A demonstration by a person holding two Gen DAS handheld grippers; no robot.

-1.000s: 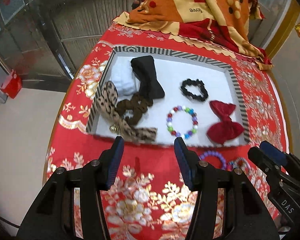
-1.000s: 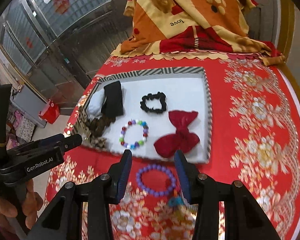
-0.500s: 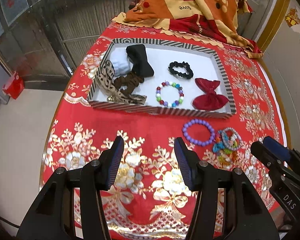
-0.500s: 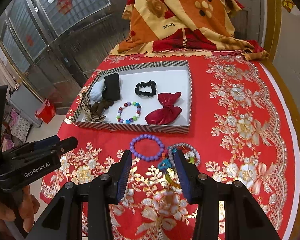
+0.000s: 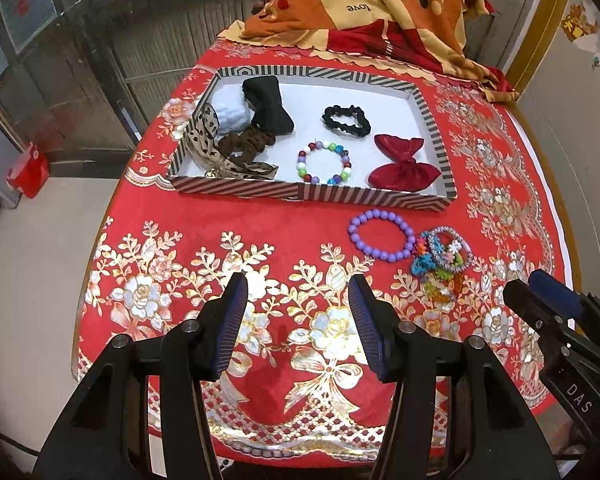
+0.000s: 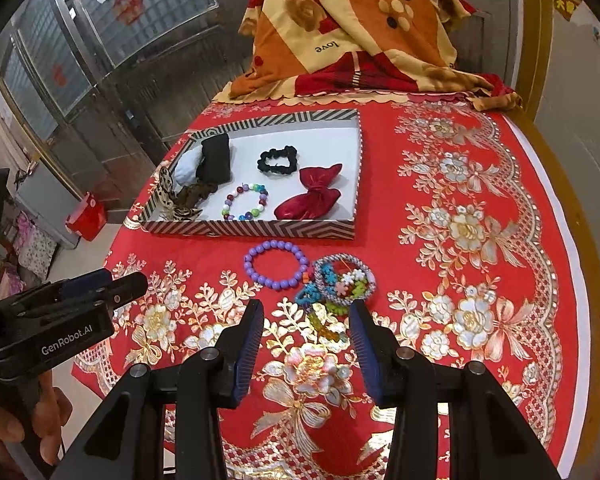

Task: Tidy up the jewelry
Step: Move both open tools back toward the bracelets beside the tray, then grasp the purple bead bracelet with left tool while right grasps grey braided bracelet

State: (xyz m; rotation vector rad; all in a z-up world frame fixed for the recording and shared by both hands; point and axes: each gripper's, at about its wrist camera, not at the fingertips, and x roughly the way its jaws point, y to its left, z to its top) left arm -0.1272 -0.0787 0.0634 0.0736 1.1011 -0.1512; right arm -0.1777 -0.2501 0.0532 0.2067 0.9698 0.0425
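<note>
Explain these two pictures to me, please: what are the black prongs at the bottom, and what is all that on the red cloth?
There is no robot here. A person carries a hand-held gripper in each hand, and each has a camera looking along its two fingers. One picture comes from the left hand-held gripper, the other from the right hand-held gripper. Each also glimpses the other at its edge. Both stand open and hold nothing.

On the red tablecloth sits a striped tray holding a red bow, a multicoloured bead bracelet, a black scrunchie and other hair pieces. Outside it, on the cloth, lie a purple bead bracelet and a tangle of colourful bracelets.
</note>
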